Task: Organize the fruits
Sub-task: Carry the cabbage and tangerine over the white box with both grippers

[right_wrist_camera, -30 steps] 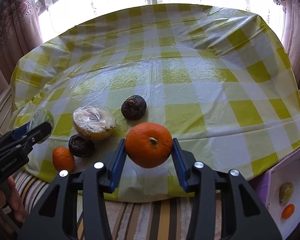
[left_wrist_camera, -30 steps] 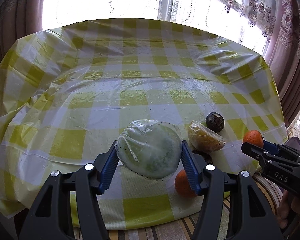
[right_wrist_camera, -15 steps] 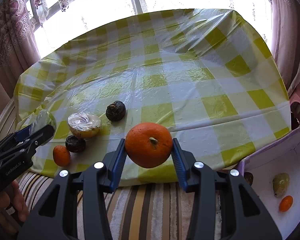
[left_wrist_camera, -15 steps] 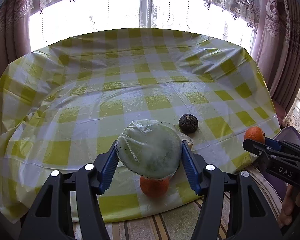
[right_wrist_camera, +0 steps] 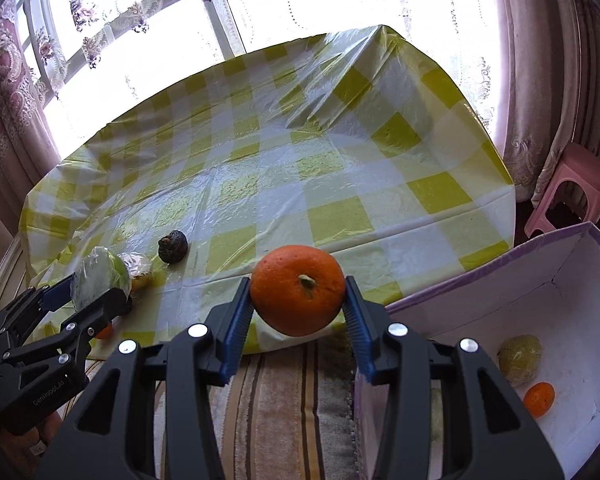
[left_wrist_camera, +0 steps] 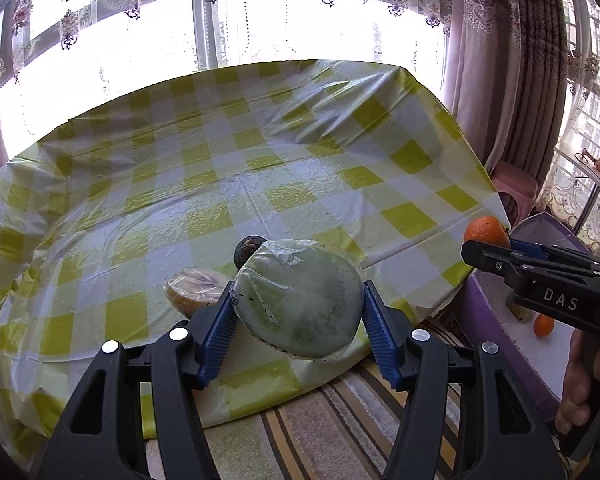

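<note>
My left gripper point(left_wrist_camera: 298, 312) is shut on a green fruit wrapped in clear plastic point(left_wrist_camera: 300, 300), held off the table's near edge; it also shows in the right wrist view point(right_wrist_camera: 98, 276). My right gripper point(right_wrist_camera: 298, 300) is shut on an orange point(right_wrist_camera: 298, 290), held beside the purple box point(right_wrist_camera: 560, 236); the orange also shows in the left wrist view point(left_wrist_camera: 486, 232). On the table lie a wrapped yellow fruit point(left_wrist_camera: 192, 294) and a dark round fruit point(right_wrist_camera: 173, 246).
The box holds a greenish fruit point(right_wrist_camera: 520, 360) and a small orange point(right_wrist_camera: 540, 398). A yellow checked cloth under plastic covers the table point(right_wrist_camera: 300, 168). A pink stool point(right_wrist_camera: 568, 188) stands at the right. A striped rug point(right_wrist_camera: 284, 412) lies below. Another small orange point(right_wrist_camera: 104, 331) peeks behind my left gripper.
Both grippers have pulled back from the table and swung right with their fruits. The purple box has come further into view.
</note>
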